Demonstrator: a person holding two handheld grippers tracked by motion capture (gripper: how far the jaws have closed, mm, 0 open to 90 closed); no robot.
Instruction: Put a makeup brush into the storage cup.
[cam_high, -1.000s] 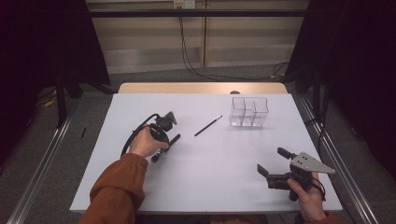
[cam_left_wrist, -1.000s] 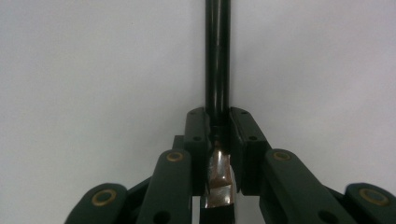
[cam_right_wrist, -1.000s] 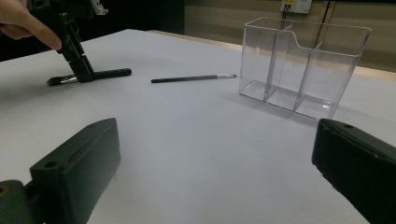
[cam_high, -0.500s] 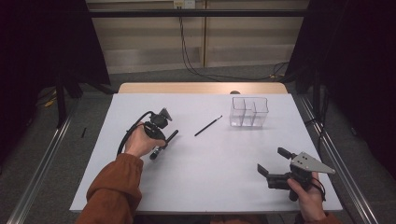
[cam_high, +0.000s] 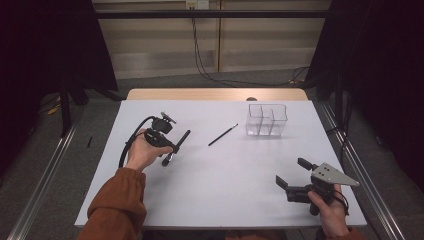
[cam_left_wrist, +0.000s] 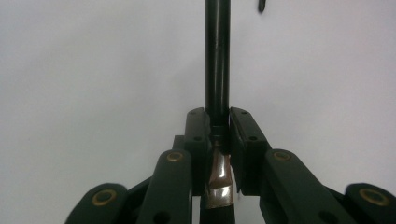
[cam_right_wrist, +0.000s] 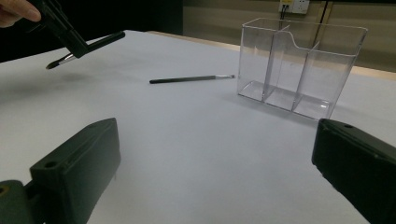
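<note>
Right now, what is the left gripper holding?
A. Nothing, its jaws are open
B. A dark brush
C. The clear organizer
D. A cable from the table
B: in the left gripper view the left gripper is clamped on the brush, lifted off the table in the right gripper view.

Open counter (cam_high: 225, 190): wide bare stretch between both claws, free to cross.
Obstacles: thin brush (cam_high: 223, 135) lying mid-counter; clear organizer (cam_high: 266, 120) standing just beyond it, towards the far right.
Far-left corner: bare.
</note>
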